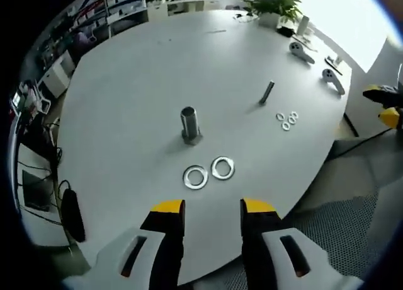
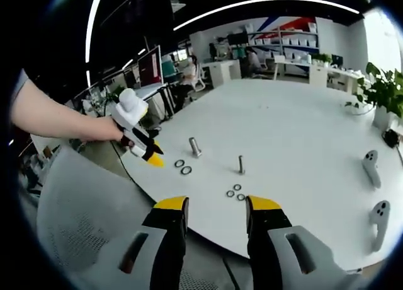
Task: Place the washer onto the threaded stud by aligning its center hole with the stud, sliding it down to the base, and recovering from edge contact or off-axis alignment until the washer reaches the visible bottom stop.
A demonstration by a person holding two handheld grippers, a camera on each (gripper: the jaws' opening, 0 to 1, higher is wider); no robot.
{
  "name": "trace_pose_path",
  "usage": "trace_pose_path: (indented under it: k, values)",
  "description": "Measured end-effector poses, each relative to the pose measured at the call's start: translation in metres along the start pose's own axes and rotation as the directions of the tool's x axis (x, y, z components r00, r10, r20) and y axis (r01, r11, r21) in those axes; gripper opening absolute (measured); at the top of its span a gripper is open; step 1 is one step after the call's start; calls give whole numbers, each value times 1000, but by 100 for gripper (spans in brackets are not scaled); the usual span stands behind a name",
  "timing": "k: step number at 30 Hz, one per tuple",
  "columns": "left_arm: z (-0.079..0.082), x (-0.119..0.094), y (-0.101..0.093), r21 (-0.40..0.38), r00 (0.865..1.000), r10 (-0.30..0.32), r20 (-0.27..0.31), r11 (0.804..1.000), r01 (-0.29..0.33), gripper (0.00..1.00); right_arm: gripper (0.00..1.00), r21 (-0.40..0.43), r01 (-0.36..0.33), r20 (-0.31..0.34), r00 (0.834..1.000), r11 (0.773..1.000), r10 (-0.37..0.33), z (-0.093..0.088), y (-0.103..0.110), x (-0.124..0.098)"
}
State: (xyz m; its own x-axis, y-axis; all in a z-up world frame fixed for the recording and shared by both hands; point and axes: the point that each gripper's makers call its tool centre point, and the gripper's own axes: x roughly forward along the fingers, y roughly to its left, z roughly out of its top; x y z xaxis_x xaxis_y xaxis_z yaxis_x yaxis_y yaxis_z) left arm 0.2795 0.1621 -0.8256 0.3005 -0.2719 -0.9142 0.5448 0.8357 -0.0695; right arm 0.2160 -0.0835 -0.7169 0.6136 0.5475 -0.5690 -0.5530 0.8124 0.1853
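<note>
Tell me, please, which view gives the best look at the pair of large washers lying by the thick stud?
The left gripper view: the two large washers lie flat and close ahead of the open left tool, centre holes plain, near the thick stud. In the right gripper view they are small and distant, beside the left tool.

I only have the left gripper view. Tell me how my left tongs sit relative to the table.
Observer: In the right gripper view, a hand holds the left tongs at the table edge, tips beside the two large washers.
Operator: Now report the right tongs.
Observer: The right tongs are open and empty, at the table edge nearest the three small washers.
</note>
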Motion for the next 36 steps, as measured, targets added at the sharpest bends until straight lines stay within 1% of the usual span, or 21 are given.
trace_pose_path:
  k: [2,3,6,8,10,11,12,13,14,16,17,19,21,24,26,28,31,32,34,36]
  values:
    - [0,4,5,0,1000,4,-16,1000,-4,33,38,1,1,3,1000,1000,-1,1,0,0]
    - [-2,6,8,-10,999,7,-34,1000,-7,33,38,4,0,7,1000,1000,0,1,-1,0]
    - [-1,13,11,-29,999,-1,-53,1000,-1,33,38,7,-1,6,1000,1000,1,1,-1,0]
    - [-2,18,14,9,996,14,-83,1000,-14,33,38,6,-5,0,1000,1000,5,0,0,0]
    - [-2,23,15,11,995,12,-101,1000,-11,33,38,4,-8,-2,1000,1000,8,-1,0,1]
    - [-4,26,14,-8,993,7,-117,1000,-8,33,38,7,-7,0,1000,1000,7,0,0,0]
    - [-5,28,11,-46,993,-6,-120,999,0,33,38,13,-5,3,1000,1000,5,0,-1,0]
    - [-2,32,7,-64,994,-23,-109,998,16,34,38,19,-3,9,1000,1000,2,1,-2,0]
    - [-2,33,5,-52,994,-18,-111,999,13,33,38,20,-2,14,1000,1000,2,2,-2,-1]
    - [-1,36,4,-4,992,0,-123,1000,-1,33,38,16,-3,14,1000,1000,3,2,-1,-1]
    - [-2,39,4,3,991,1,-137,1000,0,33,38,14,-6,8,1000,1000,6,1,-1,0]
    - [-1,44,6,-6,989,3,-146,1000,-4,34,38,13,-8,2,1000,1000,8,0,-1,0]
    - [0,47,7,-22,988,4,-155,1000,-7,34,38,19,0,13,1000,1000,0,1,-2,-1]
    - [3,49,10,-11,987,26,-161,1000,-28,34,38,24,0,12,1000,1000,0,1,-2,-1]
    - [3,51,12,-11,984,23,-175,1000,-25,34,38,18,-5,9,1000,1000,5,1,-1,0]
    - [2,52,14,11,980,28,-196,1000,-27,34,38,15,-7,8,1000,1000,6,1,-1,0]
    - [4,56,18,28,979,27,-203,999,-22,34,37,23,-2,14,1000,1000,1,2,-2,-1]
    - [4,56,15,23,978,16,-208,1000,-11,35,37,24,0,15,1000,1000,0,2,-3,-1]
    - [9,55,14,3,981,11,-191,1000,-10,35,37,23,-3,15,1000,1000,3,2,-2,-1]
    - [8,56,15,13,979,15,-202,1000,-12,34,37,18,-7,9,1000,1000,7,1,-1,0]
